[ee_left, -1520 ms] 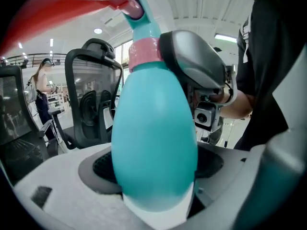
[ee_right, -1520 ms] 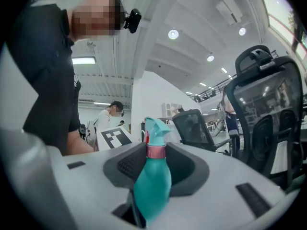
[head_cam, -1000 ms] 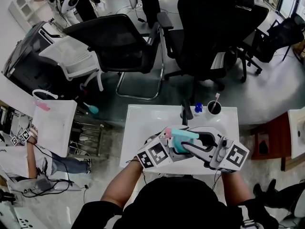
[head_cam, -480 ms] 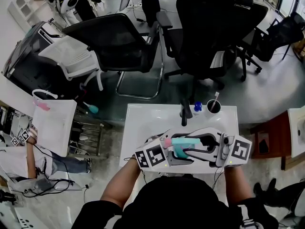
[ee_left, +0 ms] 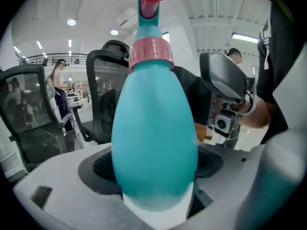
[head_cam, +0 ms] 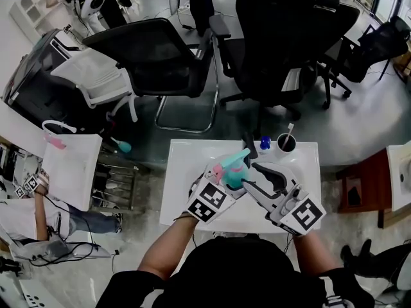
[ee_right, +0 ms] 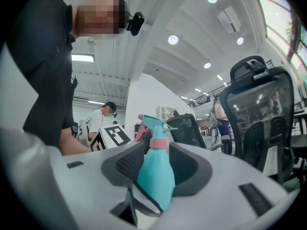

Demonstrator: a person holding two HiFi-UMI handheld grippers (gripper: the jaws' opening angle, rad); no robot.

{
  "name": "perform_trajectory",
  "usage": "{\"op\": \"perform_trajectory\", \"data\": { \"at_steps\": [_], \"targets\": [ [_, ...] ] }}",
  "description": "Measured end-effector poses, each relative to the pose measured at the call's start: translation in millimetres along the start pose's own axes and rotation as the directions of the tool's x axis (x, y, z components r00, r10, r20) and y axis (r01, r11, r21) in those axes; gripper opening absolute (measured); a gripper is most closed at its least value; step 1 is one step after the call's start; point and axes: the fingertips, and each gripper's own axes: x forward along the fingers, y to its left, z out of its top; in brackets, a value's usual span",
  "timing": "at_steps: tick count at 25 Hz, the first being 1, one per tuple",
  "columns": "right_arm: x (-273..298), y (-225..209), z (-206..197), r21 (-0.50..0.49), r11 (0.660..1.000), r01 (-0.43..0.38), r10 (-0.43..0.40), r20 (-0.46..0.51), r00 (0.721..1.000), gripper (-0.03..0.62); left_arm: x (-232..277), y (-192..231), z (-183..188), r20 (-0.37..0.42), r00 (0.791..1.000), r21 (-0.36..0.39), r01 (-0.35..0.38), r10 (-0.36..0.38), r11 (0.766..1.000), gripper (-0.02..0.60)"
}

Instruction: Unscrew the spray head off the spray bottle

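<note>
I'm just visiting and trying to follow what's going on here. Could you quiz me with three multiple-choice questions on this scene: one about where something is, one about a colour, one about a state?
1. Where is the spray bottle?
A. Held in the left gripper, above the white table
B. Standing on the table
C. Lying on its side on the table

2. What colour is the collar under the spray head?
A. Yellow
B. Pink
C. Black

3. What state is the spray head in?
A. Lying apart on the table
B. Off the bottle, held by itself
C. On the bottle

Answers: A, the left gripper's jaws clamp the bottle's body. B, a pink ring tops the teal body. C, the head sits right above the collar.
</note>
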Motion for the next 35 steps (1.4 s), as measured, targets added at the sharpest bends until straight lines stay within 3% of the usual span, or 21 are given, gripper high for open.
{"op": "perform_trajectory", "data": {
  "at_steps": [5, 9, 13, 18, 21, 24, 27, 33, 35],
  "targets": [
    [15.0, 2.7, -4.5, -0.008, 0.999, 0.047, -0.047, -0.047, 0.998, 0.188, 3.5, 8.3, -10.6, -0.043, 0.995, 0.046, -0.086, 0.088, 0.995, 0.43],
    [21.5, -4.2, -4.7, 0.024, 0.995, 0.1, -0.098, -0.055, 0.994, 0.186, 5.3, 6.6, -12.8, -0.057, 0.993, 0.07, -0.097, 0.101, 0.993, 0.43],
    [24.7, -2.5, -3.8, 0.03, 0.994, 0.101, -0.1, -0.051, 0.994, 0.14, 4.9, 6.1, -12.5, -0.055, 0.994, 0.071, -0.086, 0.09, 0.994, 0.43],
    [20.0, 4.5, 1.8, 0.026, 1.0, 0.003, -0.002, -0.039, 0.999, 0.135, 2.5, -9.2, -6.6, -0.024, 0.999, 0.096, 0.036, -0.034, 0.995, 0.43],
    [10.9, 12.4, 4.6, 0.033, 0.995, -0.096, 0.096, -0.019, 0.995, 0.134, -1.4, -26.9, -4.1, -0.014, 0.99, 0.139, 0.144, -0.143, 0.98, 0.43],
    [2.3, 22.0, 5.8, 0.038, 0.977, -0.211, 0.211, -0.017, 0.977, 0.133, -7.2, -45.1, -4.0, -0.022, 0.966, 0.187, 0.255, -0.256, 0.949, 0.43],
    [-4.6, 34.0, 8.6, 0.037, 0.942, -0.333, 0.334, -0.021, 0.942, 0.133, -16.4, -63.9, -2.0, -0.035, 0.931, 0.232, 0.362, -0.365, 0.903, 0.43],
    [-22.5, 59.1, 11.5, 0.091, 0.82, -0.565, 0.567, 0.01, 0.824, 0.133, -34.8, -108.6, -9.0, -0.07, 0.81, 0.293, 0.574, -0.582, 0.765, 0.43],
    [-24.9, 63.2, 13.2, 0.107, 0.79, -0.604, 0.606, 0.018, 0.796, 0.133, -38.1, -116.4, -8.5, -0.071, 0.784, 0.299, 0.606, -0.616, 0.737, 0.43]
  ]
}}
